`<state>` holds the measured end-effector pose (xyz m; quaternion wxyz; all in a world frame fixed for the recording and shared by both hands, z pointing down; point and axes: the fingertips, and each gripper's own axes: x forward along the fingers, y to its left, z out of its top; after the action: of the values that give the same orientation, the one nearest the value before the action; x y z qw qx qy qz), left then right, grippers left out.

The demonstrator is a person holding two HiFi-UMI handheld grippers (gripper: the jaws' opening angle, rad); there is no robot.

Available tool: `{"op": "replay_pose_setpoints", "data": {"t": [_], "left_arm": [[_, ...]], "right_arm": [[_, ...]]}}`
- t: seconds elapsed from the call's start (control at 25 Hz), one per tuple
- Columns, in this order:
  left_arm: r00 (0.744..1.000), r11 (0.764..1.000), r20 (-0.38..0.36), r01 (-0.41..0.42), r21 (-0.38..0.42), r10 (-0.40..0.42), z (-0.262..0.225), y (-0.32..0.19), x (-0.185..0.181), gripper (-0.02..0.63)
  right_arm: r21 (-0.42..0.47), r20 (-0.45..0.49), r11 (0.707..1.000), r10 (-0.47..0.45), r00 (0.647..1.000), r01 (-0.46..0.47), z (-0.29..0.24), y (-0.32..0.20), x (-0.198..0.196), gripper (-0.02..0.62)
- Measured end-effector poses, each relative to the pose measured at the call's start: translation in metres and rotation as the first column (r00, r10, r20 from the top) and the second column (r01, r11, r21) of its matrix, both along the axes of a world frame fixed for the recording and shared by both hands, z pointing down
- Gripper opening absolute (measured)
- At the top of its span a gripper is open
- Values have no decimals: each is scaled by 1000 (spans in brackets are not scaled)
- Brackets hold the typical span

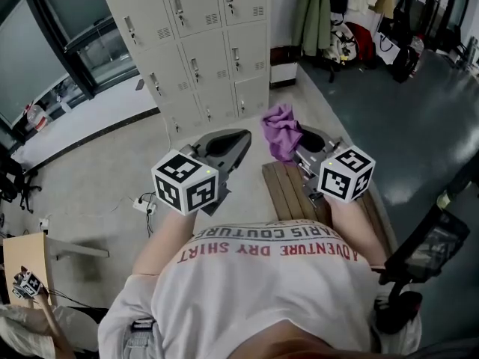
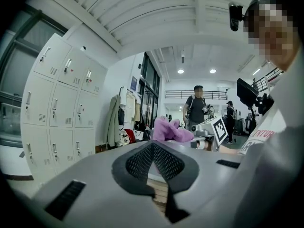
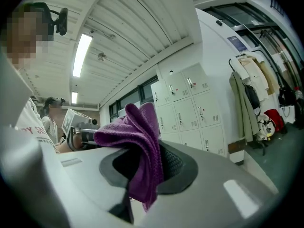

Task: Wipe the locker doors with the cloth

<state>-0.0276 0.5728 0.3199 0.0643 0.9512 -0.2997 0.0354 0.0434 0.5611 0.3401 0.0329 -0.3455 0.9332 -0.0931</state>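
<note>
**Left gripper** (image 2: pixel 153 148)
- Position: short of the lockers (image 2: pixel 61 113), which stand ahead of it and to its left.
- Pads (image 2: pixel 135 164): they meet at the tips with nothing between them, so the gripper is closed and empty.

**Lockers**
- A pale bank of doors (image 1: pixel 196 66) in rows, each with a handle and vent slots.
- In the head view, the bottom row is nearest to both grippers.

**Cloth** (image 3: pixel 137 141)
- Position: in front of the lockers and apart from them. It touches no door.
- Appearance: purple and napped, bunched into loose folds.
- Long axis: it runs across the jaw line. A bunch stands above the pads and a tail hangs below them.

**Right gripper** (image 3: pixel 142 172)
- The jaws are clamped on the cloth near its middle.
- The lockers lie ahead of the tips, slightly to the left in the head view.
- A bench (image 1: pixel 288 193) lies beneath this gripper, on the side away from the lockers.

**Assessment**
- Wiping has probably not begun.
- Both grippers appear about equally short of the lockers, and only the right one carries the cloth.
- The coming move is likely a forward reach by the right gripper.
- The raised bunch should meet a door first.
</note>
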Motion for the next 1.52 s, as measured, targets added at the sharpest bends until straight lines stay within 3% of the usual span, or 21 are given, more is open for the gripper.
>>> {"op": "replay_pose_setpoints", "data": {"t": [0.2, 0.48, 0.8, 1.2, 1.32, 1.52], "left_arm": [[1000, 1000, -13, 17, -11, -17, 8, -16, -2, 2], [999, 999, 17, 29, -15, -28, 46, -50, 0, 2], [1000, 999, -19, -6, -38, 5, 37, -230, -22, 2], [1000, 999, 0, 10, -33, -10, 10, -517, -54, 2], [1000, 1000, -19, 3, -18, -4, 0, -567, -57, 2], [1000, 1000, -31, -2, -5, 1, -11, -608, -61, 2]], "right_arm": [[-26, 9, 1000, 5, 1000, -4, 15, -13, 2, 72], [-45, 92, 998, 39, 995, -35, 41, -48, 11, 72], [-79, 83, 994, 83, 993, -76, 35, -229, -6, 72], [-51, 69, 986, 159, 985, -156, 5, -508, -27, 72], [-21, 84, 993, 120, 989, -118, -7, -548, -37, 72], [-25, 79, 994, 106, 991, -105, -12, -583, -43, 72]]}}
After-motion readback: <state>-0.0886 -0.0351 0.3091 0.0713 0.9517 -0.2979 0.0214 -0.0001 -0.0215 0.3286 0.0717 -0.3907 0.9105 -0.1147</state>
